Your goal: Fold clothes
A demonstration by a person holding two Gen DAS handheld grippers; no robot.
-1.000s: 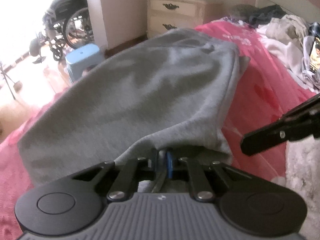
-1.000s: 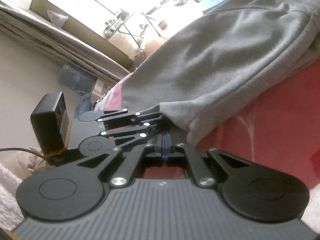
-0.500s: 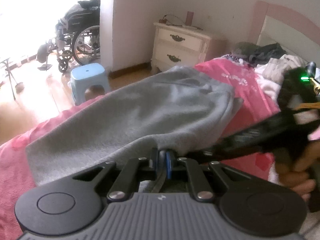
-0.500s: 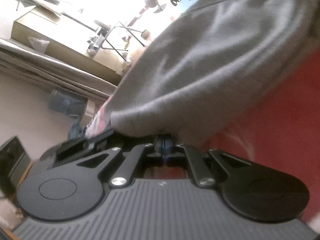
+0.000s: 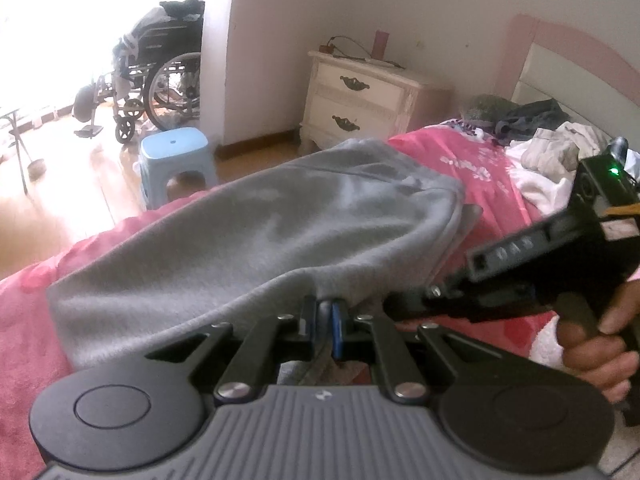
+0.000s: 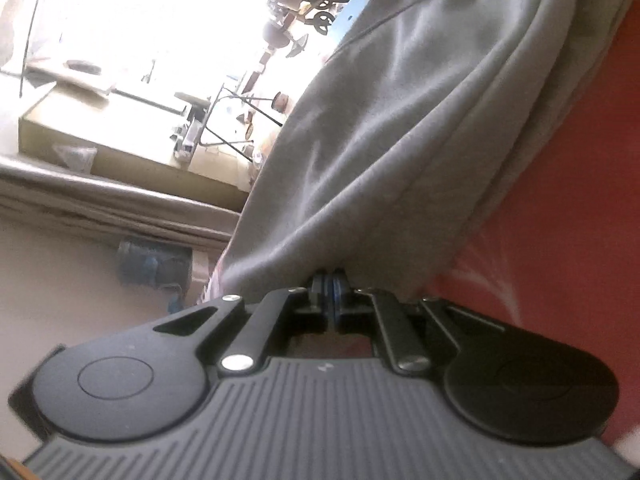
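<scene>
Both the left claw (image 5: 326,316) and right claw (image 6: 330,292) pinch the near hem of the grey garment (image 5: 260,240) lying on the pink bed (image 5: 492,184), where thin bites could slip mid-fold and a clothes pile (image 5: 556,152) crowds the headboard end.

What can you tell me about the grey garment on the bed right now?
The grey garment looks like soft, thick knit, sweatpants-like, doubled over with stacked edges along its right side. It lies across the pink bedspread. Its near hem is lifted and pinched by both the left gripper and the right gripper.
</scene>
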